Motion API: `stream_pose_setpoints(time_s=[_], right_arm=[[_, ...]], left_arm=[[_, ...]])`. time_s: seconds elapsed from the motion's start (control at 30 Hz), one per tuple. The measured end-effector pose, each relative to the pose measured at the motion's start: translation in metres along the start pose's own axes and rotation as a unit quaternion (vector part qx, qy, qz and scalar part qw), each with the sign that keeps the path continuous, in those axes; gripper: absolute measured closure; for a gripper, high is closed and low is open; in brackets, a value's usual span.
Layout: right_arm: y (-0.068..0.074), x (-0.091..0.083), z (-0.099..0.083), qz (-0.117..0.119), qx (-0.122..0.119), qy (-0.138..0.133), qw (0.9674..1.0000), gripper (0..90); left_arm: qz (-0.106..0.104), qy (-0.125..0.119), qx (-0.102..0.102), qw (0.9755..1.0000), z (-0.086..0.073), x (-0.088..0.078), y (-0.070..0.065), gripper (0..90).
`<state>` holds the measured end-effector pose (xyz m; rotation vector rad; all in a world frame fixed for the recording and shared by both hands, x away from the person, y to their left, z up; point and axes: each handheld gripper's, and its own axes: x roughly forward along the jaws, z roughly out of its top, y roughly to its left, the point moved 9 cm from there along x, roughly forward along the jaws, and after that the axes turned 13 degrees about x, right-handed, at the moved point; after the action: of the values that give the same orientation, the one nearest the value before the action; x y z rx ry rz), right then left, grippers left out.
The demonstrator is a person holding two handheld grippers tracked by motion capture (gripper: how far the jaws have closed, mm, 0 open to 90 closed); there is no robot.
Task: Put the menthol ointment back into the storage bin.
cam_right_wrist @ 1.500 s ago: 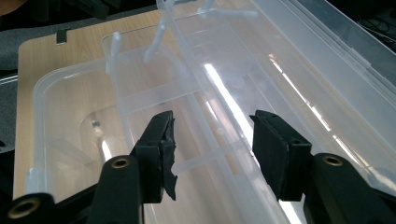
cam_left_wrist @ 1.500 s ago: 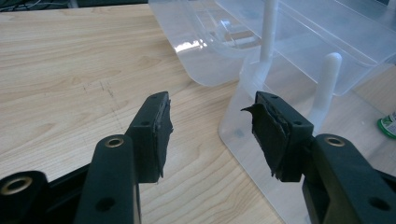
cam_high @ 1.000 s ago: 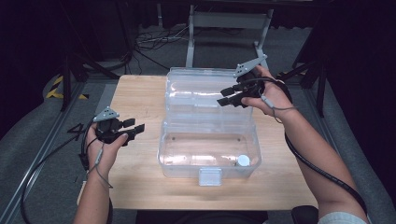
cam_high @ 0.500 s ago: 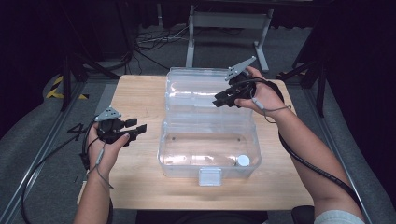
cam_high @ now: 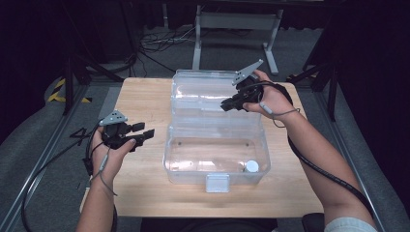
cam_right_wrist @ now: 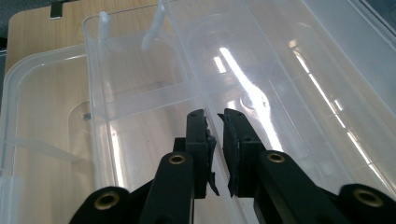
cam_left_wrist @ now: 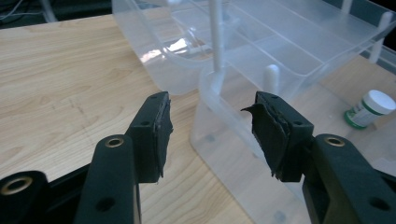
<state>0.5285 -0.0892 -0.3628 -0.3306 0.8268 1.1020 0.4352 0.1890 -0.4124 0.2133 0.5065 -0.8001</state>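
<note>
The right gripper (cam_high: 227, 104) has just been closing its jaws, now nearly together with the thin rim of the clear box's (cam_high: 193, 169) raised lid (cam_right_wrist: 299, 74) between the pads; whether they pinch it yet I cannot tell. The box lies mid-table, its long axis left to right, lid at the far side. The right hand (cam_high: 270, 99) hangs over that lid, clearly nearer. The left gripper (cam_high: 140, 135) hovers beside the box's left end, jaws apart on nothing. A small white-capped bottle (cam_high: 251, 166) sits in the box.

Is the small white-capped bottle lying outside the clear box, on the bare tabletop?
No: the high view shows the white-capped bottle inside the clear box, at its near right corner.
</note>
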Motion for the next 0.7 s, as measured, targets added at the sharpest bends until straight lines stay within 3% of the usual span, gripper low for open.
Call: stream_pose_setpoints(time_s=[0.2, 0.37, 0.63, 0.7], right_arm=[[0.000, 0.000, 0.000, 0.003, 0.004, -0.003, 1.0000, 80.8], [0.000, 0.001, 0.000, 0.004, 0.007, -0.004, 1.0000, 80.6], [0.001, 0.002, 0.001, 0.002, 0.005, -0.003, 1.0000, 80.6], [0.001, 0.002, 0.001, 0.003, 0.005, -0.005, 1.0000, 80.6]], left_arm=[[-0.026, -0.005, 0.022, 0.9994, 0.013, -0.001, -0.018, 48.7], [-0.067, -0.009, 0.043, 0.9968, 0.020, 0.001, -0.036, 50.9], [-0.096, 0.002, 0.079, 0.9922, 0.014, 0.005, -0.056, 50.2], [-0.102, 0.001, 0.079, 0.9916, 0.011, 0.004, -0.061, 50.7]])
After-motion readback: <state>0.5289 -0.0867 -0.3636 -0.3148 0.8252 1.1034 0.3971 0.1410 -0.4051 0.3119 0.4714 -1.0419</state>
